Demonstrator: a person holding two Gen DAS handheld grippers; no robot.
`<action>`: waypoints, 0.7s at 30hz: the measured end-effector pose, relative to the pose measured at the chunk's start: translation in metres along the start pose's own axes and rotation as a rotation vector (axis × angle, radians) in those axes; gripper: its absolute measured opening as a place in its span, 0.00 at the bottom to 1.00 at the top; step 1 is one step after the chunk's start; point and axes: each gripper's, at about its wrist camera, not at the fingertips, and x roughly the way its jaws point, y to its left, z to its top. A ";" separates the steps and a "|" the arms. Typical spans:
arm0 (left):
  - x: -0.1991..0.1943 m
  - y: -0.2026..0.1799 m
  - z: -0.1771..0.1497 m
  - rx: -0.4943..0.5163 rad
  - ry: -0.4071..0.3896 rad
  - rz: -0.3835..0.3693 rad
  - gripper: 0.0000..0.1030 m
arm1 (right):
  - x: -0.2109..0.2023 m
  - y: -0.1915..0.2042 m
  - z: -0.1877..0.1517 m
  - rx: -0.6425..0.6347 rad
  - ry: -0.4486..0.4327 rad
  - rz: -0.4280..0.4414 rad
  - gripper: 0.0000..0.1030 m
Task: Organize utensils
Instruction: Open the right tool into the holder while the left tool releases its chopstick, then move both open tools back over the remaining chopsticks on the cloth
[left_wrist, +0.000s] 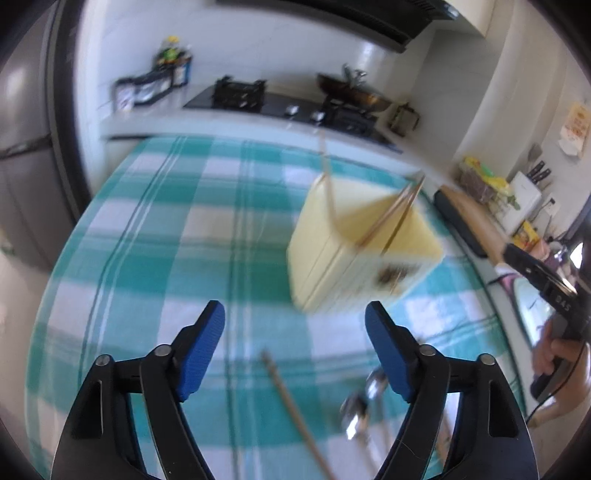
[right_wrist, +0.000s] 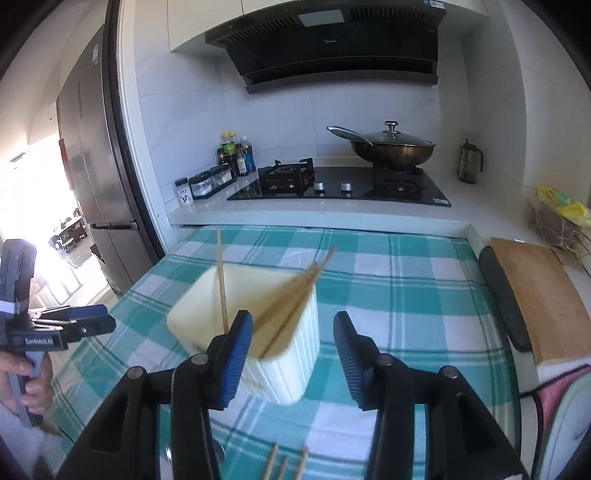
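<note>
Left wrist view: I am looking down over the left gripper (left_wrist: 294, 341), jaws spread wide with nothing between the blue pads. The cream utensil holder (left_wrist: 354, 254) is standing on the teal checked tablecloth (left_wrist: 155, 229), ahead and to the right, with several chopsticks (left_wrist: 391, 218) leaning in it, tips down and tops fanning up and away. A loose chopstick (left_wrist: 291, 402) is lying on the cloth just below the jaws, its long axis running from near the pads toward the lower right; blurred metal spoons (left_wrist: 364, 402) are sitting beside the right finger, and I cannot tell which way they are pointing. Risk here: everything is motion-blurred, so I am judging that a close made now could scrape the cloth or pinch the stick near one end and let it pivot. Right wrist view: the right gripper (right_wrist: 293, 354) is partly spread, holding nothing, hovering just in front of the holder (right_wrist: 258, 332). One chopstick (right_wrist: 221, 280) is standing nearly upright in it, the rest (right_wrist: 295, 295) slanting up to the right. Three stick ends (right_wrist: 286, 463) are showing at the bottom edge, pointing roughly up the frame. Dropping lower, I am risking nudging the light holder and tipping it.
</note>
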 end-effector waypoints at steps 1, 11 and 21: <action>0.000 0.007 -0.015 -0.007 0.008 0.020 0.81 | -0.008 -0.003 -0.019 -0.006 0.006 -0.024 0.46; 0.023 0.035 -0.100 -0.148 -0.077 0.205 0.82 | -0.038 -0.048 -0.191 0.064 0.154 -0.305 0.46; 0.051 0.043 -0.105 -0.195 0.007 0.315 0.98 | -0.018 -0.065 -0.205 0.123 0.280 -0.388 0.56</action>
